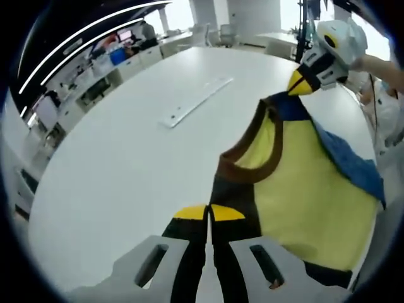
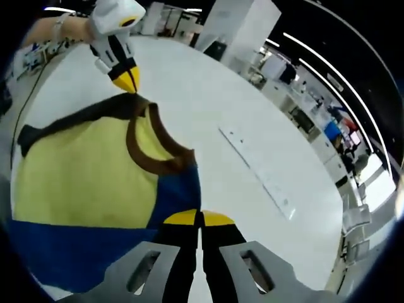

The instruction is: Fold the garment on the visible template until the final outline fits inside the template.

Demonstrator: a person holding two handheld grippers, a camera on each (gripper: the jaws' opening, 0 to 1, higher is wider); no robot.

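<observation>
A sleeveless garment [image 1: 303, 189], yellow with a brown neckline and blue panels, is stretched between both grippers over the white table [image 1: 107, 170]. My left gripper [image 1: 208, 213] is shut on the brown shoulder strap at the bottom of the left gripper view. The right gripper [image 1: 303, 81] comes in at the upper right, pinching the blue shoulder. In the right gripper view my right gripper [image 2: 201, 218] is shut on the blue shoulder of the garment [image 2: 82, 177]. The left gripper [image 2: 126, 79] holds the brown strap at the upper left.
A long pale flat strip [image 1: 196, 101] [image 2: 259, 170] lies on the table [image 2: 202, 88] beyond the garment. A person's hand [image 1: 382, 63] [image 2: 50, 28] holds each gripper. Desks, chairs and monitors stand around the room past the table's edge.
</observation>
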